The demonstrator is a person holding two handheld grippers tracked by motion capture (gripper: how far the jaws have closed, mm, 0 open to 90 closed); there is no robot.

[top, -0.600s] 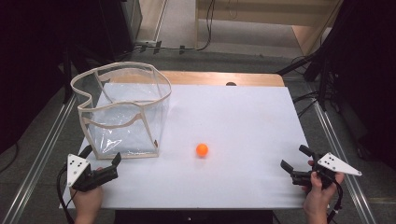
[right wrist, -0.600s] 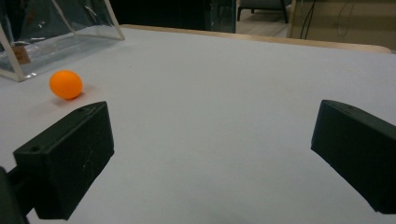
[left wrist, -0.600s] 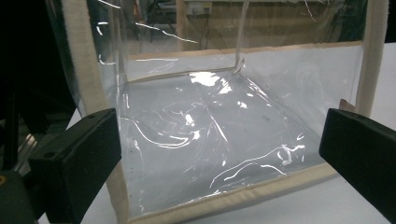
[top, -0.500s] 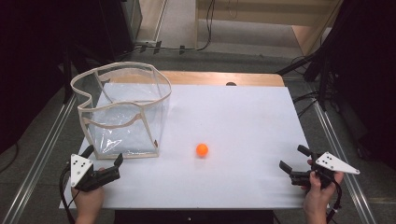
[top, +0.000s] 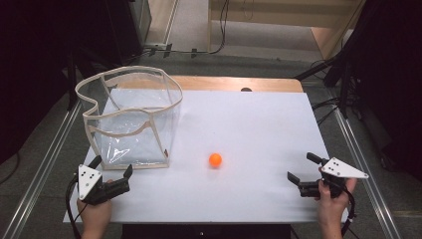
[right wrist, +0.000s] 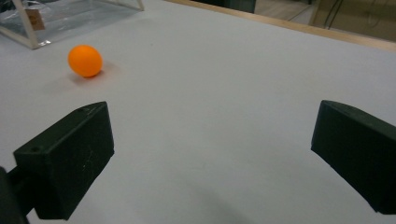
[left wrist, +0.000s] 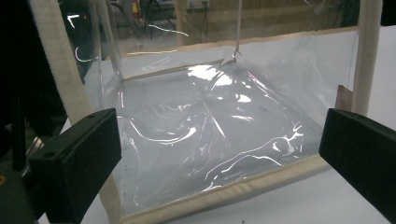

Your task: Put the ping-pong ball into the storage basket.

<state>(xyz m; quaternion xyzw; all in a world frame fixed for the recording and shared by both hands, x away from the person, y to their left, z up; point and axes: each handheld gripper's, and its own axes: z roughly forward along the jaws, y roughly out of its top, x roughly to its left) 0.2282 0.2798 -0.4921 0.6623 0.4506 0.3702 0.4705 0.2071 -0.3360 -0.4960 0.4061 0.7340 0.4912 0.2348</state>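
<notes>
A small orange ball (top: 215, 159) lies alone on the white table (top: 259, 124), a little right of a clear plastic bag with beige trim (top: 130, 117) that stands open at the back left. My left gripper (top: 111, 167) is open near the front left corner, just in front of the bag. In the left gripper view the bag's clear front wall (left wrist: 210, 121) spans the gap between the jaws of the left gripper (left wrist: 219, 135). My right gripper (top: 301, 166) is open at the front right. In the right gripper view the ball (right wrist: 85, 60) sits far off at the upper left, beyond the right gripper (right wrist: 210, 130).
A wooden strip (top: 239, 82) runs along the table's far edge. Metal rails (top: 50, 149) flank both sides of the table. Cables and dark equipment lie on the floor beyond. White surface stretches between the ball and the right gripper.
The left gripper has edged slightly to the right near the bag's front. The ball, the bag and the right gripper have stayed put.
</notes>
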